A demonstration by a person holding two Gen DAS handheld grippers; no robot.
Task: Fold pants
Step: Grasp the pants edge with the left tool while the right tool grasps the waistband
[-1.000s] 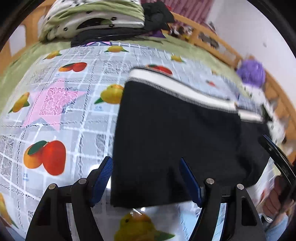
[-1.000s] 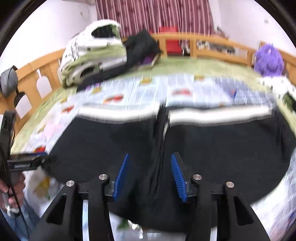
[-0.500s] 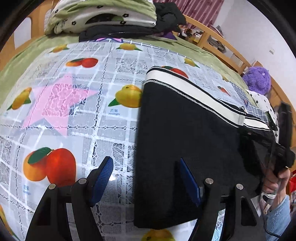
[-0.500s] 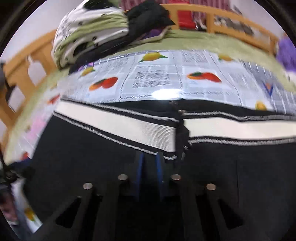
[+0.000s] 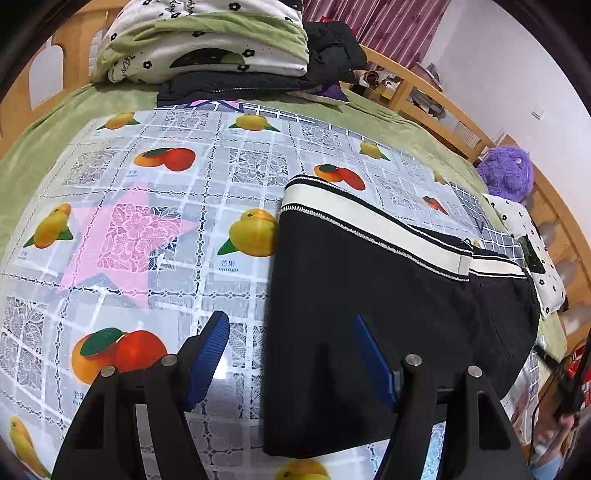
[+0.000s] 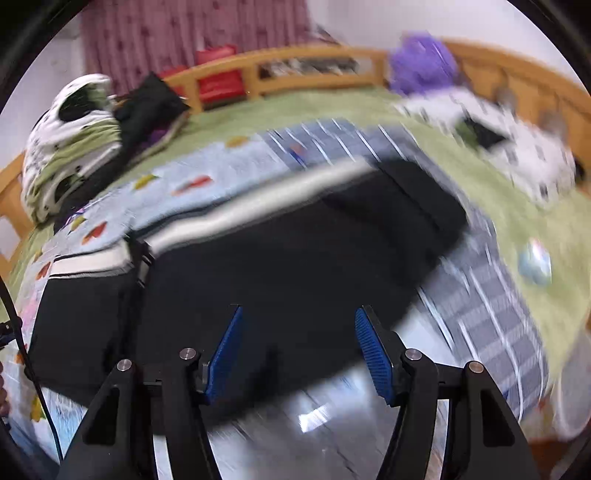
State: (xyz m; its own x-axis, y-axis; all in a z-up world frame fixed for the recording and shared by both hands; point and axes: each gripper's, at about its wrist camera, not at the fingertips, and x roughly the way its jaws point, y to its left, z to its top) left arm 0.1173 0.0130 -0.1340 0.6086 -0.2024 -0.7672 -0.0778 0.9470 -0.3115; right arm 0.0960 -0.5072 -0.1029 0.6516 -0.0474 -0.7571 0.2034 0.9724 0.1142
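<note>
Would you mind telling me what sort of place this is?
Most likely a bedroom: the pants lie on a bed with a wooden rail, folded bedding at its head, and curtains behind.

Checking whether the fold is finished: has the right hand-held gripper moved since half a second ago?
Yes. The right hand-held gripper has swung rightward from the white waistband toward the pants' right end, jaws just opening, gripping nothing.

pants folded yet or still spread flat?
Spread flat: the pants lie one layer on the tablecloth, the whole waistband showing.
</note>
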